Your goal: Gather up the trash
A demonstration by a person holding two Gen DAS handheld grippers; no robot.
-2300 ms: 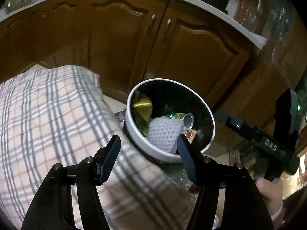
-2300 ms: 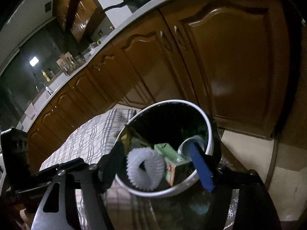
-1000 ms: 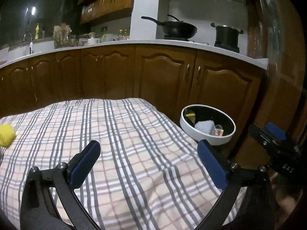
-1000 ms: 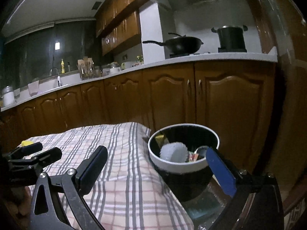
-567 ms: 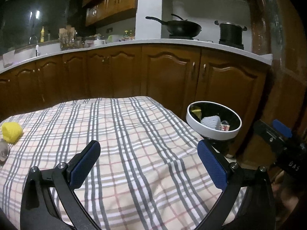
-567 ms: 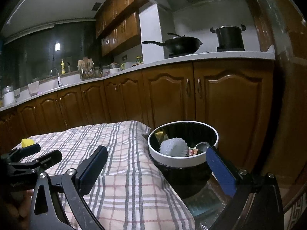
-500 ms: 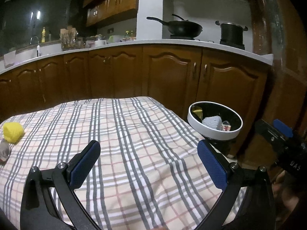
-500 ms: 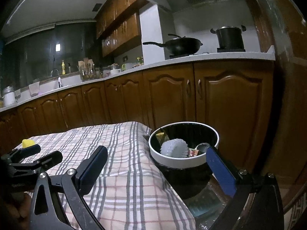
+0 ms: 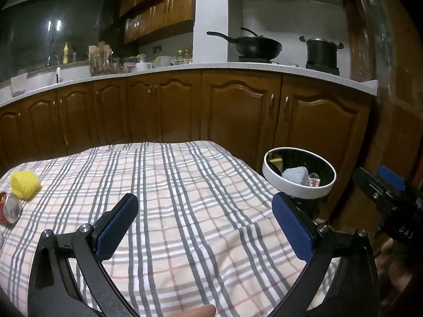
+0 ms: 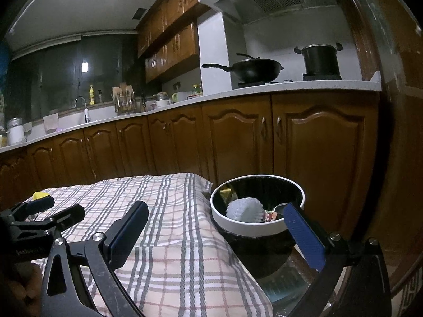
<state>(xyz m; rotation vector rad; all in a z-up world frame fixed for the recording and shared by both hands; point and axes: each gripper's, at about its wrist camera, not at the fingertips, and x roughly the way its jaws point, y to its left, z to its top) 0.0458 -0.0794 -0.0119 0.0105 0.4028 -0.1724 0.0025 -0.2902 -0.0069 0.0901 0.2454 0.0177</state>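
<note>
A checked cloth (image 9: 185,211) covers the counter across the lower half of both views, with brown cabinets (image 9: 238,116) behind. At right of centre beside the cloth's edge stands a white-rimmed black bin (image 10: 267,231) holding a pale foam net (image 10: 244,208) and wrappers. The left tool (image 9: 205,227) and right tool (image 10: 219,235) are both spread wide, gripping nothing. At the left edge of the left view lie a yellow crumpled ball (image 9: 24,185) and a red packet (image 9: 8,207) on the cloth
</note>
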